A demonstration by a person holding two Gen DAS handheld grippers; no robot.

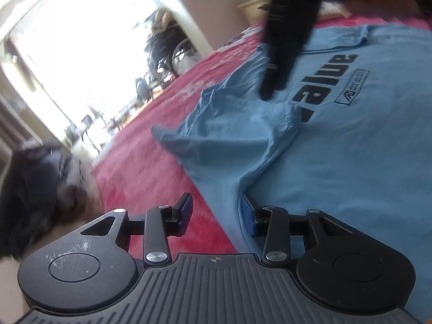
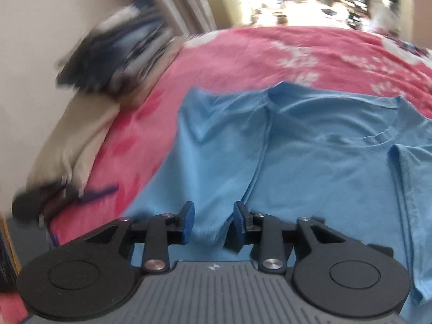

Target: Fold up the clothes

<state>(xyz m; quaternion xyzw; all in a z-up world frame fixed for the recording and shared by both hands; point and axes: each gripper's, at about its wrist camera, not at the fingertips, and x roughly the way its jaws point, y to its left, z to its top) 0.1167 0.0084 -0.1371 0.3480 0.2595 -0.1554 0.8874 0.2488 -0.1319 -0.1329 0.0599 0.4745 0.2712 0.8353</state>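
A: The pink floral bedspread point(image 2: 310, 51) fills the middle; a blurred dark pile point(image 2: 113, 59) sits at ten o'clock.

B: A bright window point(image 1: 81, 54) glares at ten o'clock in the left view.

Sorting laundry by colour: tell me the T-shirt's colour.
Light blue T-shirt with dark lettering, clearest in the left wrist view.
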